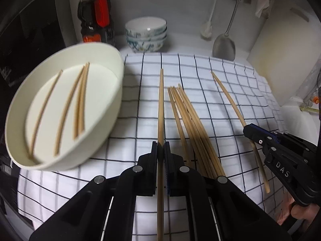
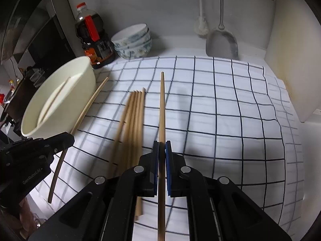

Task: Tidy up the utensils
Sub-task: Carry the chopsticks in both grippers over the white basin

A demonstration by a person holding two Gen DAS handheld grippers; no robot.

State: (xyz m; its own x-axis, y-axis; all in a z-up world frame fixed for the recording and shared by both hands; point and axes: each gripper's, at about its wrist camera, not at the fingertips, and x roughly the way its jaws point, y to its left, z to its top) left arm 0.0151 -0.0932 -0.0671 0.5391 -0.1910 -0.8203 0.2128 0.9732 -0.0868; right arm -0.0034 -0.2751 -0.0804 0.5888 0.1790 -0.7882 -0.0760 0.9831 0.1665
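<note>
My left gripper is shut on one wooden chopstick that points away over the checked cloth. My right gripper is shut on another chopstick; it shows in the left wrist view with its chopstick. The left gripper shows at the left of the right wrist view, its chopstick beside the bowl. A bundle of several chopsticks lies on the cloth between the grippers, also in the right wrist view. A cream oval bowl at left holds several chopsticks.
Stacked patterned bowls, a dark sauce bottle, a metal spatula and a white brush stand along the back wall. A white cutting board leans at right. A dark appliance is at left.
</note>
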